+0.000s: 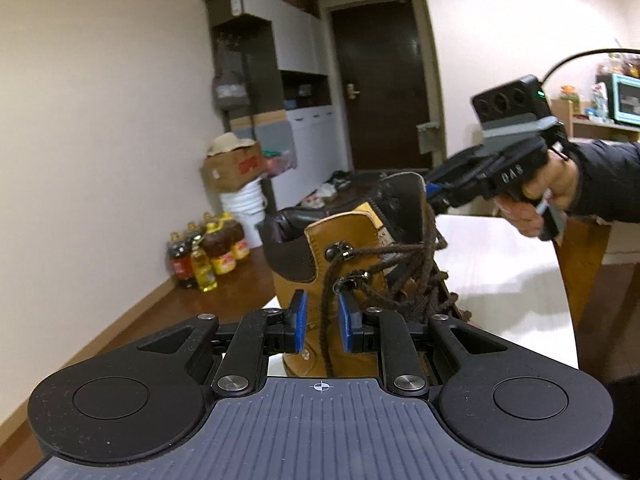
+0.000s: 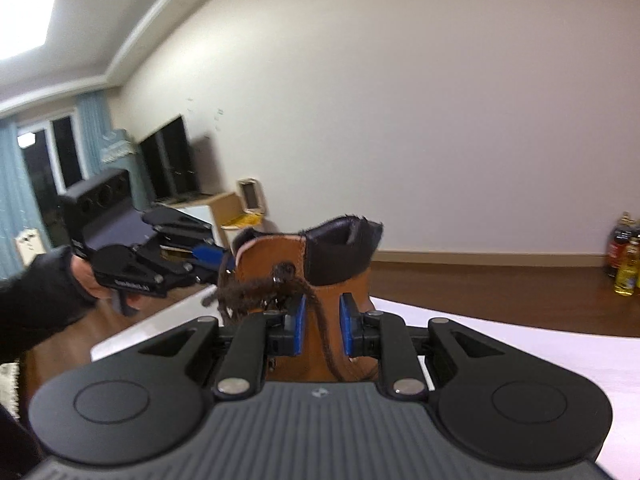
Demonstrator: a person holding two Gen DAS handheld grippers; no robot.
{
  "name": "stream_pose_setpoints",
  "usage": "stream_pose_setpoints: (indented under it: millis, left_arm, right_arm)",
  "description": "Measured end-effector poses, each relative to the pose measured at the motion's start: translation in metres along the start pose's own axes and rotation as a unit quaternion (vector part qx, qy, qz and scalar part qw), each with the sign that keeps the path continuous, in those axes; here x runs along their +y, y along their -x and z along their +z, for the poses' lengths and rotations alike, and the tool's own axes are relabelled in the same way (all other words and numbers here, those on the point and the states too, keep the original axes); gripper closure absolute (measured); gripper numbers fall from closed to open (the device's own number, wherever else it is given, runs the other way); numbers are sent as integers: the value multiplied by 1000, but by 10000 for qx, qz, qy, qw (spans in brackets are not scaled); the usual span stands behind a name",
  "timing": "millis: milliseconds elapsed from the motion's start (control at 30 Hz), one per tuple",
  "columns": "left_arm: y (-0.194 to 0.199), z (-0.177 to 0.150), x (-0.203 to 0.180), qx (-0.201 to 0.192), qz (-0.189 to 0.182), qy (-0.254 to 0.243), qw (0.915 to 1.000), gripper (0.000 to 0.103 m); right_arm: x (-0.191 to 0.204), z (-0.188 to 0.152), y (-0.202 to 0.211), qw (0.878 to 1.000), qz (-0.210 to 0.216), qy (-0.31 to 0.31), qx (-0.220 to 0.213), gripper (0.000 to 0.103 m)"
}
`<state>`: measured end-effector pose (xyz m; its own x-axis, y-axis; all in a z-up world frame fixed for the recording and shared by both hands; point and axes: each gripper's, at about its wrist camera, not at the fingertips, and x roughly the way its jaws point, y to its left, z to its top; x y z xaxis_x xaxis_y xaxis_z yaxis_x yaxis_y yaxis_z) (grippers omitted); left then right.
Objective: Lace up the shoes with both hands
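Boot (image 1: 344,256) toe hidden; dark lace (image 1: 326,320) loose between both grippers' open jaws.

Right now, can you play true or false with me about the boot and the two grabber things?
1. The boot is tan with a dark collar. True.
2. The boot lies on its side. False: it stands upright on the white table.
3. A dark lace hangs between the left gripper's blue fingers. True.
4. The right gripper's fingers are squeezed shut on the lace. False: they stand apart.
5. The bottles sit on the table. False: they stand on the floor by the wall.
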<state>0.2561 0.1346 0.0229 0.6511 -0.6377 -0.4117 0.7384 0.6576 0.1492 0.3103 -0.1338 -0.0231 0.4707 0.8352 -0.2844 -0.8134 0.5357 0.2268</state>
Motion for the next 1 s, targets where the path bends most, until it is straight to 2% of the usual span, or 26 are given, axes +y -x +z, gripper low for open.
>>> stream_pose_setpoints:
  millis: [33, 100, 167, 367, 467, 533, 667, 833, 967, 1000]
  left_arm:
    - [0, -1, 1, -2, -31, -7, 10000, 82]
    - [1, -1, 1, 24, -90, -14, 10000, 84]
    - [2, -1, -1, 52, -156, -40, 9999, 101]
    - [0, 9, -5, 46, -60, 7, 10000, 102]
    - [-10, -6, -13, 533, 34, 163, 9984, 102]
    - [-12, -15, -20, 716, 22, 213, 9972, 102]
    - [-3, -19, -29, 608, 33, 298, 9977, 102]
    - [-1, -18, -24, 512, 141, 382, 9979, 101]
    - [6, -21, -17, 310, 156, 592, 9976, 98]
    - [8, -22, -16, 270, 180, 601, 9977, 97]
  right_arm:
    - [-2, 0, -1, 10000, 73, 6, -12, 86]
    - [-4, -1, -3, 9999, 158, 24, 29, 99]
    - [-4, -1, -5, 9997, 169, 46, 155, 100]
    - [7, -8, 6, 9996, -95, -20, 257, 101]
    - [11, -18, 12, 9987, -321, -206, 342, 102]
    - [14, -33, 11, 9964, -457, -315, 644, 102]
    - [25, -51, 9, 9919, -629, -257, 1069, 103]
    - [32, -46, 20, 9941, -690, -383, 742, 101]
    - [33, -39, 25, 9958, -697, -332, 489, 87]
    - [33, -38, 26, 9964, -666, -311, 417, 87]
